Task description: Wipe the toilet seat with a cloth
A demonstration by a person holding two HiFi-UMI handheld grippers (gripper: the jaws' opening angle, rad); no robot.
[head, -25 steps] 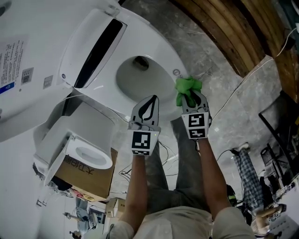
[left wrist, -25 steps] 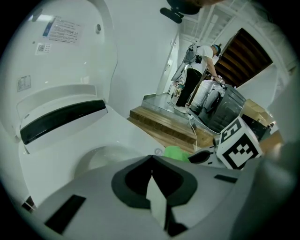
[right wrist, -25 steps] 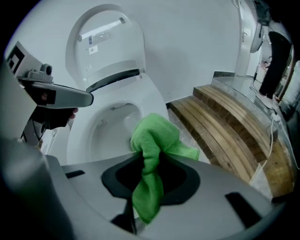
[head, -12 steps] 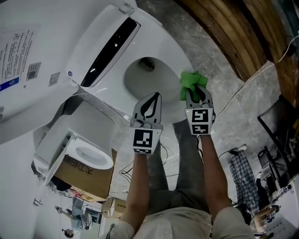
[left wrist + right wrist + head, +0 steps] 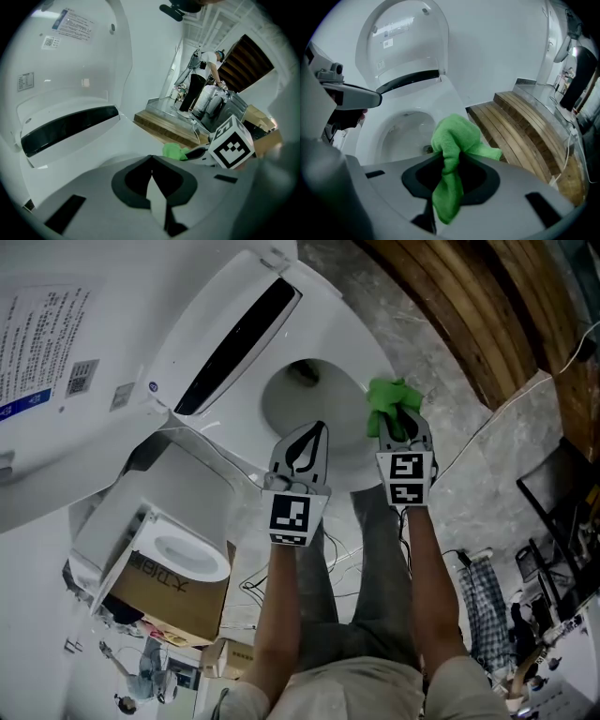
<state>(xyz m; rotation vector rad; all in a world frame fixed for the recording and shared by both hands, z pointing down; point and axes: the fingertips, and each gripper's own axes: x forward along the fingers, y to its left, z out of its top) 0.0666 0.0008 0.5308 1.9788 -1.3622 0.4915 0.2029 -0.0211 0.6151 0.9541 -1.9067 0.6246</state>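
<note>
Jaws of right gripper [image 5: 400, 426] are clamped tight on the green cloth [image 5: 390, 397]. A bunch sticks out past the tips, and in the right gripper view a tail hangs back through the jaws. Left gripper [image 5: 317, 433] jaws are pressed together with nothing between them, hovering over the front of the bowl at centre frame. Cloth is at the right edge of the toilet seat [image 5: 361, 357], just right of centre in head view; can't tell if it actually touches. Lid [image 5: 220, 329] is up, upper left.

Change over the last second: cloth has crept from the front-right of the rim further back along the right side, toward the hinge. Left gripper tracked alongside it, still idle. Reads as a wipe stroke running up the seat's right side, with the left side and front likely left to do.
</note>
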